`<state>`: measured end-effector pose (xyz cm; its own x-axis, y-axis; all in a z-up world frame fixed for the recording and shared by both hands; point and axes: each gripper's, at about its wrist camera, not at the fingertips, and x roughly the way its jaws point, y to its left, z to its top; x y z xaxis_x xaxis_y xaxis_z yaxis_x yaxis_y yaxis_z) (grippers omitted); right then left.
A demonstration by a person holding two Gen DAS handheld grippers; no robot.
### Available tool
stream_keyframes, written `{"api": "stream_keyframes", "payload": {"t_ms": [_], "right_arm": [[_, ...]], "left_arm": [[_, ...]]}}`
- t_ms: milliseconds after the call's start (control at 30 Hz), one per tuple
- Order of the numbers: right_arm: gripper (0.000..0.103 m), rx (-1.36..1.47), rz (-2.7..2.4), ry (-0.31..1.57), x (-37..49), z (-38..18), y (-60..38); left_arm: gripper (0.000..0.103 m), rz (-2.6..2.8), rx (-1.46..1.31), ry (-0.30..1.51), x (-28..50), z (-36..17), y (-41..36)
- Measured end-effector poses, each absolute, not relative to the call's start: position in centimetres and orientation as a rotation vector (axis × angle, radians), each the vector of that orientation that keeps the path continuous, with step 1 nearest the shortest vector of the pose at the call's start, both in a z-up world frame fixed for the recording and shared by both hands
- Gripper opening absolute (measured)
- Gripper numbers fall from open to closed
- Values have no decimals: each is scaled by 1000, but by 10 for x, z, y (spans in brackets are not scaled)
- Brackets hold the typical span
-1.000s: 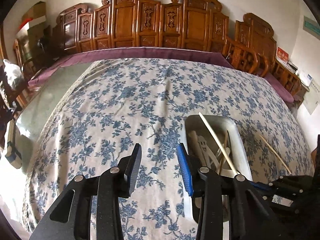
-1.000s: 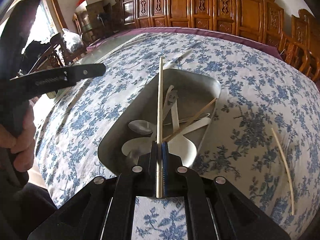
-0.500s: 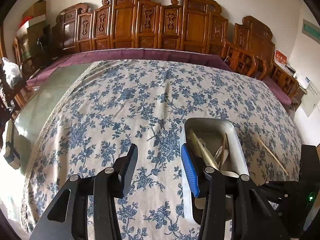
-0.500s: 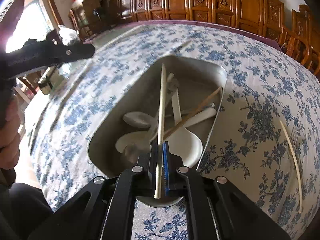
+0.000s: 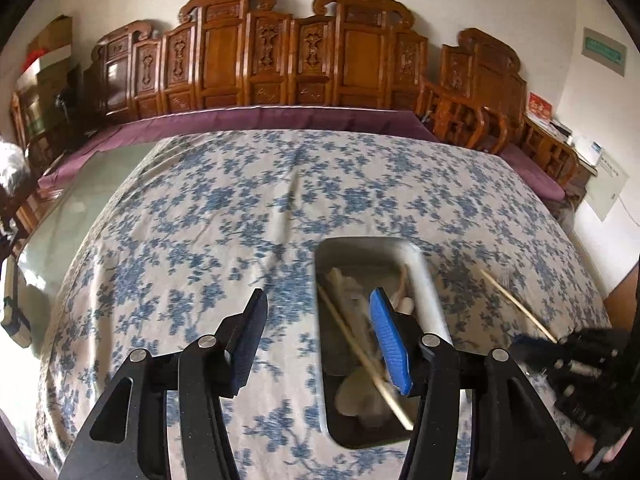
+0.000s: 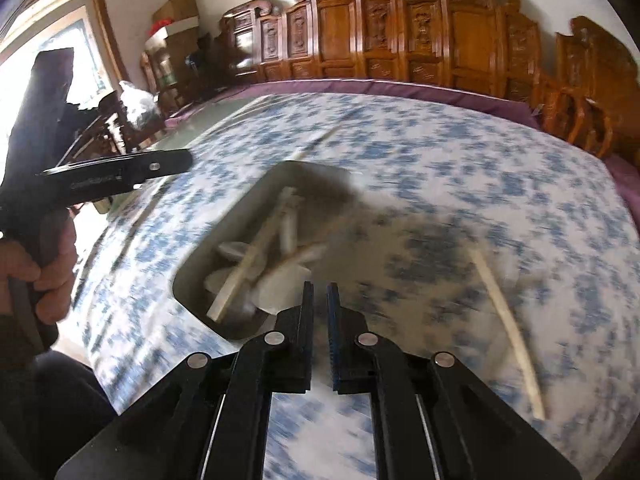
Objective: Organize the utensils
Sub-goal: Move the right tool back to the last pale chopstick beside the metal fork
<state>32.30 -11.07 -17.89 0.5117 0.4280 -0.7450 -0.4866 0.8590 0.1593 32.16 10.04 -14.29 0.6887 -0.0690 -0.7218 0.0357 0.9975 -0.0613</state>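
A grey metal tray (image 5: pixel 428 280) (image 6: pixel 188 280) lies on the blue-flowered cloth and holds white spoons (image 6: pixel 280 284) and a pale chopstick (image 5: pixel 360 350) (image 6: pixel 250 258). Another chopstick (image 5: pixel 518 306) (image 6: pixel 508 330) lies on the cloth right of the tray. My left gripper (image 5: pixel 320 336) is open and empty, over the tray's left rim. My right gripper (image 6: pixel 320 300) is open a little and empty, just off the tray's near right corner; it also shows in the left wrist view (image 5: pixel 568 360). The right wrist view is blurred.
The flowered cloth (image 5: pixel 240 216) covers a large table with a glass top showing at the left (image 5: pixel 52 240). Carved wooden chairs (image 5: pixel 280 64) line the far wall. The left gripper's finger (image 6: pixel 120 172) and the person's hand (image 6: pixel 44 268) show at the left.
My right gripper has let go of the chopstick, which now lies in the tray, and has swung right and back. My left gripper has drifted right over the tray's rim.
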Motion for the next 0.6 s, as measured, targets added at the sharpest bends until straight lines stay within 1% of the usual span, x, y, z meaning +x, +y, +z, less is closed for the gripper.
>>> {"api": "stream_keyframes", "payload": {"t_ms": [33,67,133,367,600], "right_arm": [[9,-85,529,877,323,-180,-125],[12,-99,506,879,323,-181,-137],[13,-127,453,895,325,-187,-163],[13,-168,359,964,335,-212,-222],[14,-208,331,1023,361,-239,-237]], "left_arm": [[52,-72,-34,809,320,-142,93],[57,-81,-25,809,319,-142,86],[62,-100,-5,804,316,-141,73],[63,-168,29,819,310,-144,29],[63,-210,93,866,309,-163,-17]]}}
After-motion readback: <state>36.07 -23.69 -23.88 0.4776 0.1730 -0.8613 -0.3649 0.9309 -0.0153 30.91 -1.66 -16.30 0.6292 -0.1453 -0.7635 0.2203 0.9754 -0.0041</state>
